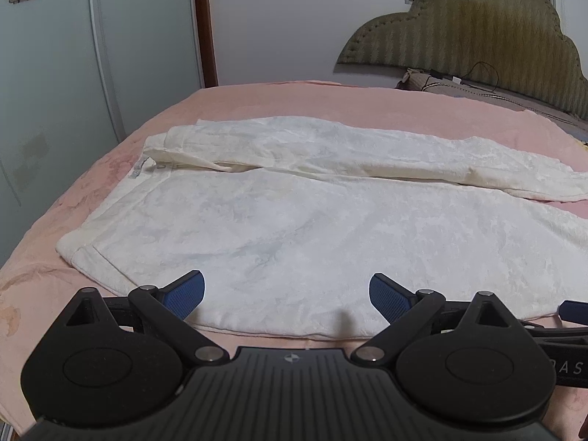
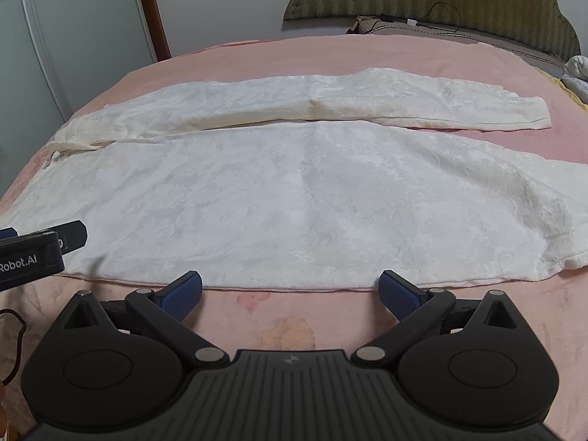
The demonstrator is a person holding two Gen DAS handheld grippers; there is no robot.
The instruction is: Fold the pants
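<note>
The left black gripper with blue pads point(image 1: 286, 294) is spread wide over the near edge of the white textured pants point(image 1: 312, 220). The right gripper point(image 2: 290, 294) is also wide apart, just before that edge. The pants lie flat on the pink bed cover point(image 2: 330, 51), legs side by side.

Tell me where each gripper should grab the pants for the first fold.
Probably the near leg's long edge: the pants lie flat, legs side by side. The left gripper and right gripper, both open, face that hem from the near side and could pinch it, then carry it over the far leg.

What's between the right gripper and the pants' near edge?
Only bare pink blanket. In the right wrist view, the open right gripper sits just short of the white pants, nothing else between.
</note>
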